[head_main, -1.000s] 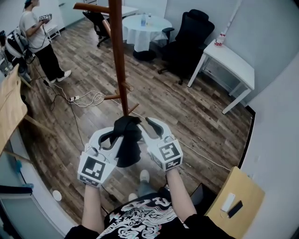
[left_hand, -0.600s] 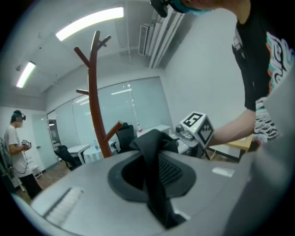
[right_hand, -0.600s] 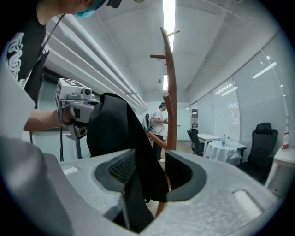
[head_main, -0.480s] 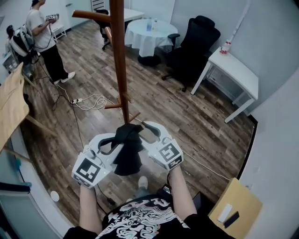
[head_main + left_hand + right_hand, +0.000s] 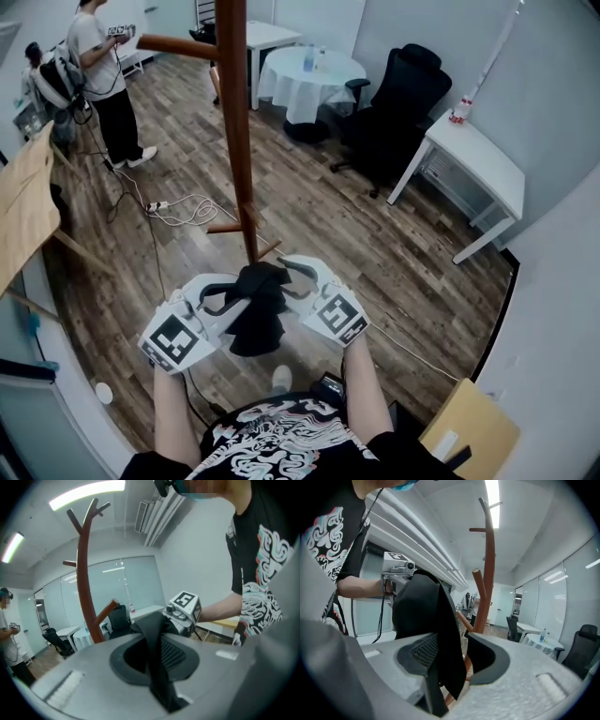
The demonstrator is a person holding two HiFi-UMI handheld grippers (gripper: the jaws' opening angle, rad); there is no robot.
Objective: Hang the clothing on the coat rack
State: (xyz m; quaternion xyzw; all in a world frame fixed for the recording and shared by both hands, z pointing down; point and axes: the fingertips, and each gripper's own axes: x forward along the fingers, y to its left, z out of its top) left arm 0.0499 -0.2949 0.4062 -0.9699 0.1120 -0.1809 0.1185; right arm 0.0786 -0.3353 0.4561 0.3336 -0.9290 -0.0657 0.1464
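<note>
A black garment hangs bunched between my two grippers, just in front of the brown wooden coat rack. My left gripper is shut on a fold of the garment, with the cloth pinched between its jaws. My right gripper stands open and its jaws are closing slightly. The garment drapes between them against one pad, with a gap to the other. The rack's pole and pegs rise just beyond, and its pole shows in the left gripper view too.
A person stands at the far left near cables on the wooden floor. Beyond the rack are a round white-clothed table, a black office chair and a white desk. A wooden board leans at the left.
The right gripper's jaws have spread wider around the garment. Both grippers and the cloth have shifted slightly left, staying close to the rack's pole.
</note>
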